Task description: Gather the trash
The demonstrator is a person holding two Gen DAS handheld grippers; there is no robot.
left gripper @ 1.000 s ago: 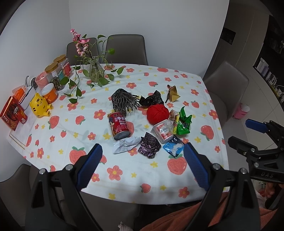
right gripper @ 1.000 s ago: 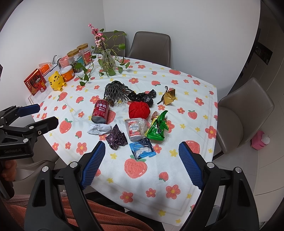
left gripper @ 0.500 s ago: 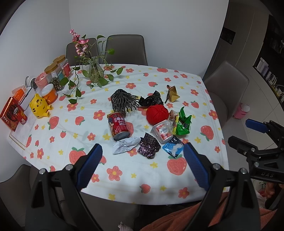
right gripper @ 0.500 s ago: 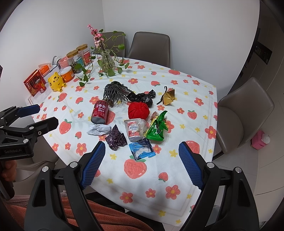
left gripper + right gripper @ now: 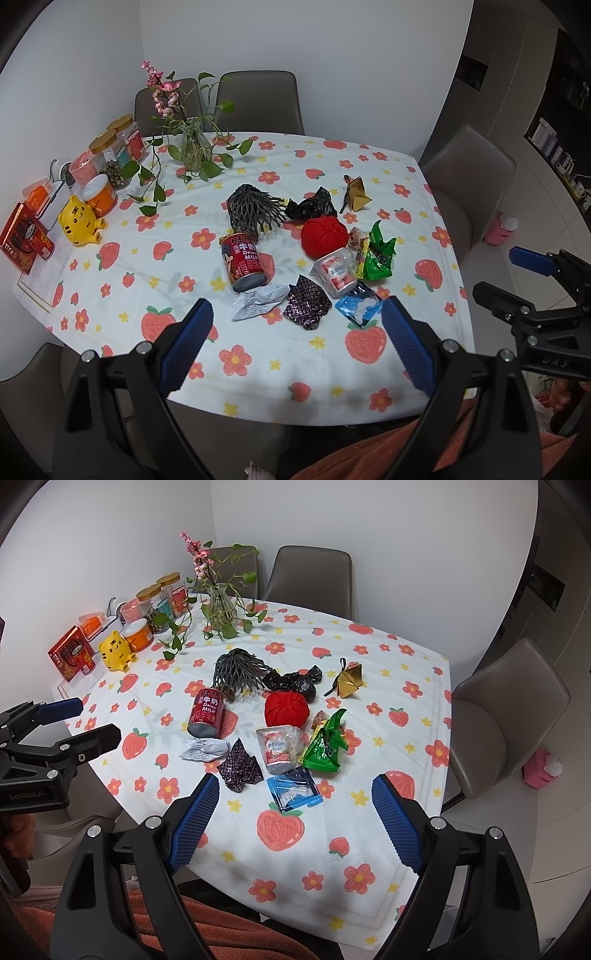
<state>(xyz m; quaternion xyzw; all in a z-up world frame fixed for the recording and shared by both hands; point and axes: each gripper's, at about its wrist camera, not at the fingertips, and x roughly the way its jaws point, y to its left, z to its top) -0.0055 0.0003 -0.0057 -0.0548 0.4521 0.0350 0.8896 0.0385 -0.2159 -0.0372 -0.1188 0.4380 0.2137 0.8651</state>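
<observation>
Red can [image 5: 242, 264] lies on its side at the left of the trash pile, mid-table [image 5: 332, 369]. Nothing has moved in the last second, so no trash is picked up yet. Left tool [image 5: 295, 345] and right tool [image 5: 295, 821] both hang wide open, empty. Farther right sit a red ball [image 5: 324, 236] and green wrapper [image 5: 376, 256]. Nothing blocks them.

On the table [image 5: 399, 686], the can [image 5: 206, 712] lies left of the cup [image 5: 277, 747], jars [image 5: 159, 598] far behind.
</observation>
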